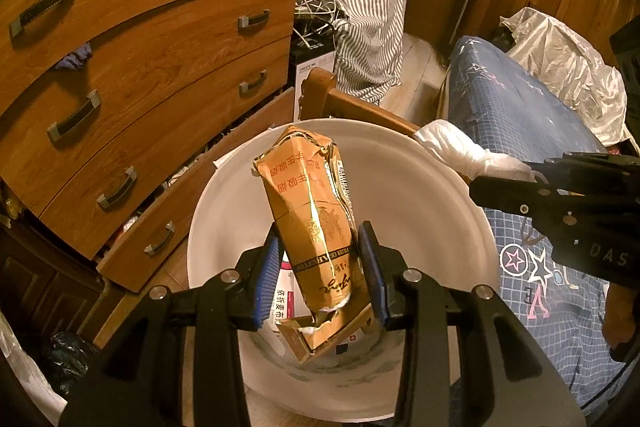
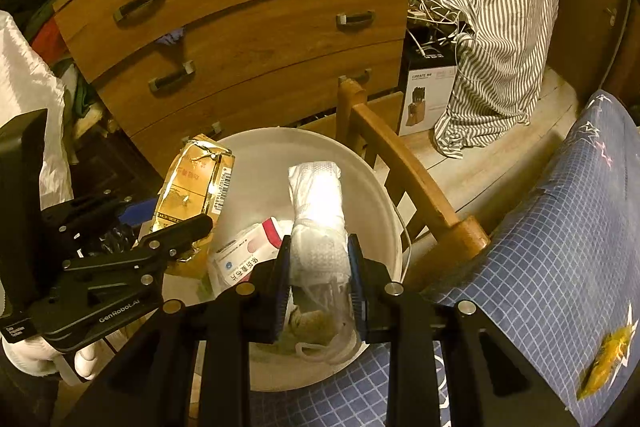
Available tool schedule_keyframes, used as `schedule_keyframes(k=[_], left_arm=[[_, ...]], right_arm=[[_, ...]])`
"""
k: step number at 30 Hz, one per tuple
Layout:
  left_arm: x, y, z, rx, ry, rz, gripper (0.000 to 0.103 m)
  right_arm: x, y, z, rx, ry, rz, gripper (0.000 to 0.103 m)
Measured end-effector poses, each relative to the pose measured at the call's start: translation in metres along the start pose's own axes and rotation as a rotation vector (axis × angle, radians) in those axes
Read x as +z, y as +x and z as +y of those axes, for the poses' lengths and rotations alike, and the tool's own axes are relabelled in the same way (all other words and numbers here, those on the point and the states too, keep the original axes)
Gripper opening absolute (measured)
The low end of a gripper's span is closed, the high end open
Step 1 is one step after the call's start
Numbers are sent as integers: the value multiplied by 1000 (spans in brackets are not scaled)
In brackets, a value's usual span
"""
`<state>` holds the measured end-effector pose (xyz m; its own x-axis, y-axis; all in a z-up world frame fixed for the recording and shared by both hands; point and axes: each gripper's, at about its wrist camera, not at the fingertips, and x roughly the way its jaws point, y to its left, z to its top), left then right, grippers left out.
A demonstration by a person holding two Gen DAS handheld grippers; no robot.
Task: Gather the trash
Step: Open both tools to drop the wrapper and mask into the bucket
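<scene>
My left gripper (image 1: 324,259) is shut on a crumpled gold cigarette carton (image 1: 312,223) and holds it over the open white bin (image 1: 448,187). The same carton (image 2: 196,191) shows at the left of the right wrist view, between the left gripper's fingers (image 2: 180,231). My right gripper (image 2: 320,263) is shut on a rolled white tissue wad (image 2: 318,211), also above the bin (image 2: 384,195). That wad (image 1: 460,151) and the right gripper (image 1: 496,187) appear at the bin's right rim in the left wrist view. A white and red box (image 2: 244,255) lies inside the bin.
A wooden chest of drawers (image 1: 152,67) stands behind the bin, its lowest drawer pulled out. A wooden bed frame rail (image 2: 408,171) runs beside the bin, with a blue patterned bedsheet (image 2: 560,227) to the right. A yellow wrapper (image 2: 608,359) lies on the sheet. A striped shirt (image 2: 500,27) hangs at the back.
</scene>
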<state>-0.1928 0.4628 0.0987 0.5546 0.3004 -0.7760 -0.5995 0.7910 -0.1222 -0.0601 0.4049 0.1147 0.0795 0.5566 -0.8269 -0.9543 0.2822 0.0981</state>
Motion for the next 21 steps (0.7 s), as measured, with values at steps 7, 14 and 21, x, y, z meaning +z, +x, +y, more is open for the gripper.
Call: schedule_keyframes(k=[7, 14, 21], left_arm=[[1, 2, 3, 3, -1, 1, 37], [1, 4, 4, 4, 0, 2, 37], [3, 8, 7, 10, -3, 7, 38]], right_arm=[[1, 0, -1, -1, -1, -5, 27], [2, -1, -3, 1, -1, -8, 27], [4, -4, -3, -1, 0, -12, 27]])
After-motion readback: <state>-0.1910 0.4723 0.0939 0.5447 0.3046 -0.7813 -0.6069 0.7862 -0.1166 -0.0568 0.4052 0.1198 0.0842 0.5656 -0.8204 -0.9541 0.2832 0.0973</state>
